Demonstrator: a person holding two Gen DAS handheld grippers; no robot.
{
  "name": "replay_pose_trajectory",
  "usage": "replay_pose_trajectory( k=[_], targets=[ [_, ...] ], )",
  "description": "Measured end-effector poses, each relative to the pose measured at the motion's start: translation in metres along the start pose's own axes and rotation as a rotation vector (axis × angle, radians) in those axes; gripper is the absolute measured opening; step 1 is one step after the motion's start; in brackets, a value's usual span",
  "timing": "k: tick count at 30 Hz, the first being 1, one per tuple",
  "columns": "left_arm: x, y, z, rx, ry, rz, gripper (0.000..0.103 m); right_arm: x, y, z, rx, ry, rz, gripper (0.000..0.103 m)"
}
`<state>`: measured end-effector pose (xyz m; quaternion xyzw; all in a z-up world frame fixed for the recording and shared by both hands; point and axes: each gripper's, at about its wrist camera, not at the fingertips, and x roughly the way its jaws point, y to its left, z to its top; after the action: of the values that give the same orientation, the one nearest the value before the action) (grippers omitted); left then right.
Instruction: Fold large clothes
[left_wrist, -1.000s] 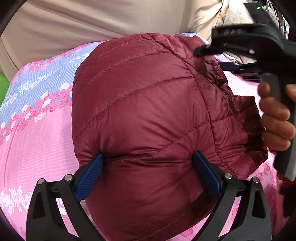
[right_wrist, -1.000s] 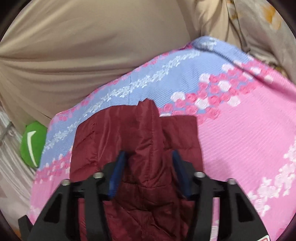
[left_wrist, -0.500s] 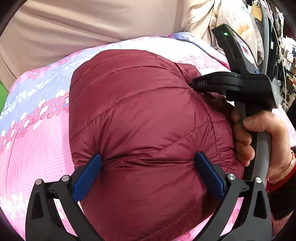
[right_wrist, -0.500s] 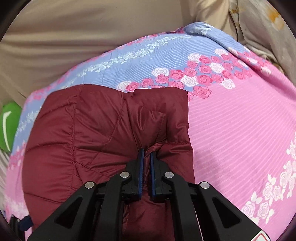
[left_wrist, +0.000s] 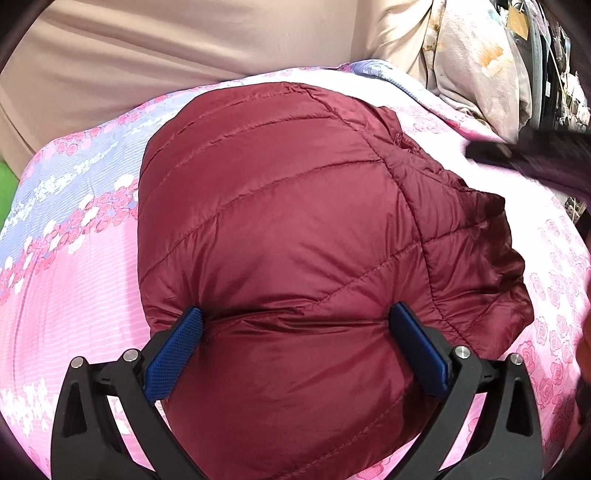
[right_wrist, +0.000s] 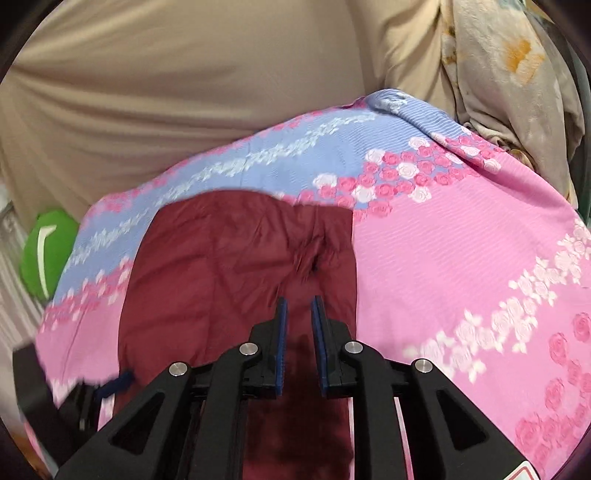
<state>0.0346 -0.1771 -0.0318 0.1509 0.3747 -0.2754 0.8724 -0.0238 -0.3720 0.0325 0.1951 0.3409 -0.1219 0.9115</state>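
Jacket: your maroon quilted jacket (left_wrist: 280, 229) lies bunched on the floral bed sheet (right_wrist: 443, 266);
Left tongs (left_wrist: 295, 321): wide apart, pressed into jacket;
Right tongs (right_wrist: 297, 314): opening, gripping nothing, jacket at twelve o'clock.

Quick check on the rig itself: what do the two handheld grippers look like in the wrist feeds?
Both match: the left gripper and right gripper have black plastic linkage arms with triangular cutouts, silver round pivot pins and flat blue textured pads. A red-and-white label corner shows at the right gripper's lower right edge. No cables or sleeves are visible.
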Motion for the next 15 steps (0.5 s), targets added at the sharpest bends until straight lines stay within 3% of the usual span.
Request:
replay_pose_trajectory(
  k=[5,7,12,15],
  targets=[
    [0.0,-0.001,0.001,0.001,-0.001,0.002,0.098,0.006,0.003,-0.044,-0.047,0.11,-0.027,0.014],
    [0.0,-0.002,0.001,0.006,-0.001,0.006,0.098,0.02,-0.003,-0.056,-0.034,0.148,-0.032,0.006],
    [-0.001,-0.004,-0.001,0.013,-0.006,0.013,0.098,0.035,-0.006,-0.067,-0.028,0.14,-0.032,0.005],
    [-0.018,0.008,-0.007,-0.024,-0.007,-0.037,0.098,0.026,-0.009,-0.067,0.004,0.133,-0.016,0.007]
  ],
)
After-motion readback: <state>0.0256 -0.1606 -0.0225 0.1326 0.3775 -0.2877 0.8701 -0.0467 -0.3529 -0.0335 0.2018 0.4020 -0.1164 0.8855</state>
